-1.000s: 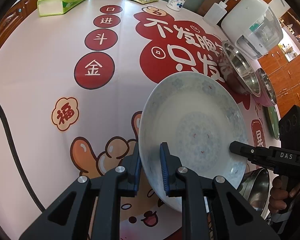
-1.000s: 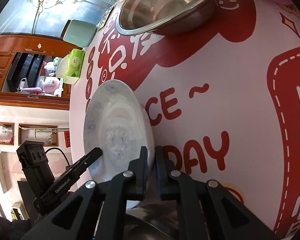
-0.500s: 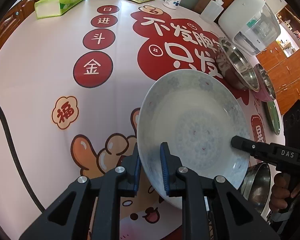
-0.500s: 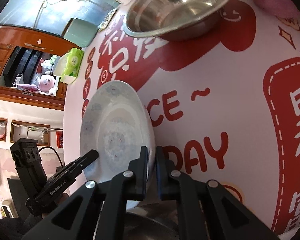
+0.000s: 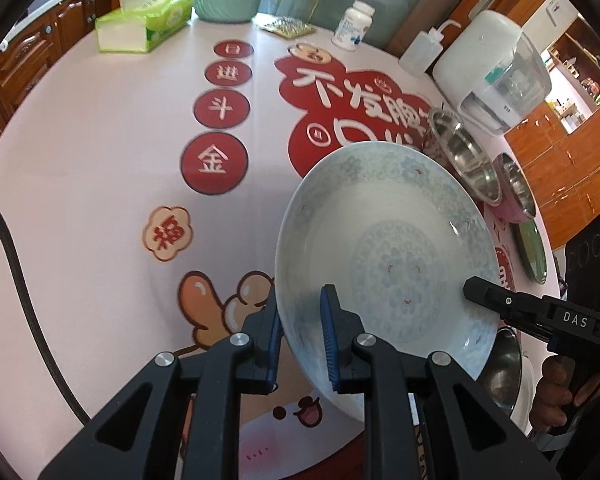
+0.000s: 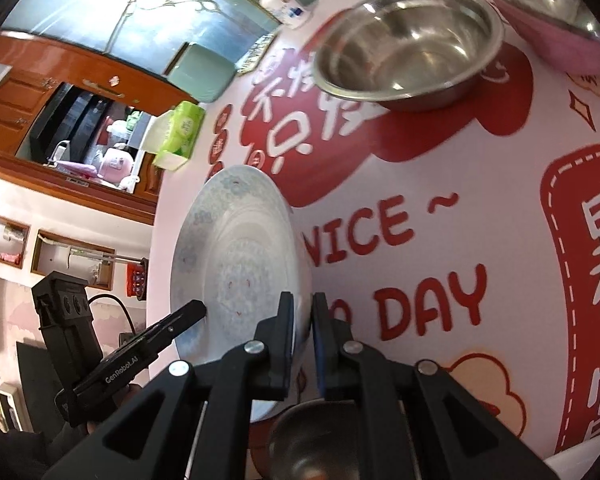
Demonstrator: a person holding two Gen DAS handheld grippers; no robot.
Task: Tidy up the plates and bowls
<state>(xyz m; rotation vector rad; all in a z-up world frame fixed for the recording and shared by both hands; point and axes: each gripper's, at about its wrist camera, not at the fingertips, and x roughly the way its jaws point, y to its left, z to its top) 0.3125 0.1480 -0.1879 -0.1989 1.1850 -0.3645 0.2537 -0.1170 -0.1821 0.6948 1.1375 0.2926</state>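
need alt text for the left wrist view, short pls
The left gripper clamps the near rim of a blue-patterned porcelain plate, tilted above a pink and red printed tablecloth, while the right gripper grips its opposite rim. Steel bowls, a tissue pack and a pill bottle lie beyond.

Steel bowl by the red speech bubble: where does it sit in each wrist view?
Left wrist: steel bowl right of centre, past the patterned plate, seen edge-on.
Right wrist: steel bowl top centre-right, interior visible.
Shared landmark: the green tissue pack, upper left in both.
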